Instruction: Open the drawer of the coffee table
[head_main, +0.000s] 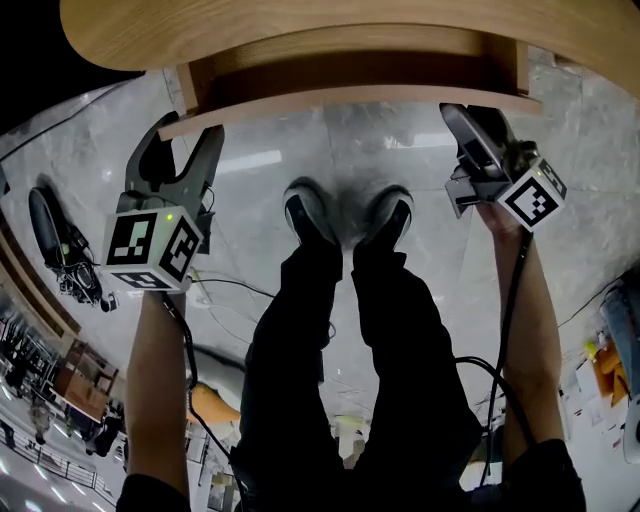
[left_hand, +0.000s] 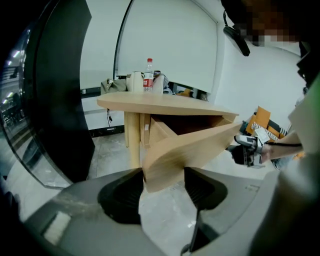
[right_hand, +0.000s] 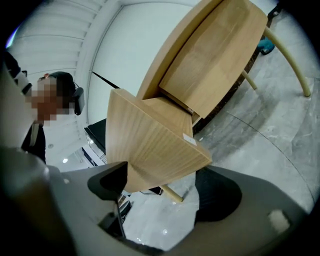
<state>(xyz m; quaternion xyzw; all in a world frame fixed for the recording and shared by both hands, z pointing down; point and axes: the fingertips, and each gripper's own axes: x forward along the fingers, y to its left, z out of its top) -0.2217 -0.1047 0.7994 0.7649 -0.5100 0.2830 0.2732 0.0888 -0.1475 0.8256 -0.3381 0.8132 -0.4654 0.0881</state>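
**Head view**
- Table (head_main: 300, 25): pale wood, curved top. It is cut off by the upper frame edge, and its legs are out of sight.
- Drawer (head_main: 340, 98): stands open, drawn out from under the top toward the person. The front's long axis runs left to right, and the inside is hidden beneath the top.
- Left tongs (head_main: 183, 140): tips at the left end of the drawer front. The contact itself is hard to read here.
- Right tongs (head_main: 470, 125): tips at the right end, partly masked by their own body.
- Shoes (head_main: 345, 215): a pair on the grey marble floor (head_main: 260, 160), between the two tongs.

**Left gripper view**
- Left tongs (left_hand: 164, 182): both pads pressed on the near end of the drawer (left_hand: 195, 142) front. The front recedes rightward and up.
- Table (left_hand: 160, 104): seen edge-on. A bottle (left_hand: 148, 75) and other small items stand on its far side, too small to name.
- Right tongs (left_hand: 246, 150): at the far end of the drawer front, blurred.

**Right gripper view**
- Right tongs (right_hand: 165, 187): closed on the end of the drawer (right_hand: 150, 145) front, whose panel fills the gap between the jaws.
- Table (right_hand: 215, 60): underside shown, tilted in frame. One curved leg (right_hand: 287, 55) is cut off at the right edge.
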